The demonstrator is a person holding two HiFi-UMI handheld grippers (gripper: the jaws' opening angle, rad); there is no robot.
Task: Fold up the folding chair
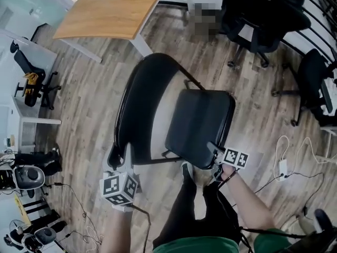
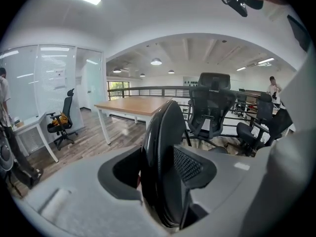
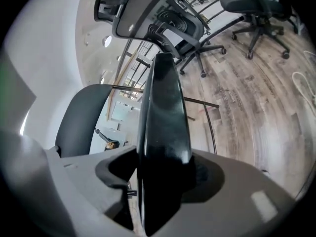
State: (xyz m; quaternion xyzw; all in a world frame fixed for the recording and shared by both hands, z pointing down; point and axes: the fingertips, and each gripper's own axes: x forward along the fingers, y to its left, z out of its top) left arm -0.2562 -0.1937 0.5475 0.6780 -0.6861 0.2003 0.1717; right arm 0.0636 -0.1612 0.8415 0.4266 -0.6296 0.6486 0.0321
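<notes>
left gripper [image 2: 165, 167]: clamped tight on the top edge of the backrest [image 1: 138, 94].
right gripper [image 3: 160, 174]: closed on the front edge of the seat [image 1: 205, 115].
folding chair [image 1: 189, 141]: stood open on the wood floor at the person's feet.
step: looked like the fold just starting, both grips set.
next: seat needed swinging up to the backrest, left steadying.
beyond: wooden table [image 1: 113, 7] stood close behind.

Glossy smooth black upholstery on folding chair [image 1: 200, 125], matt wood-grain plank floor [image 1: 95, 99], smooth pale wooden tabletop [image 1: 113, 7]
</notes>
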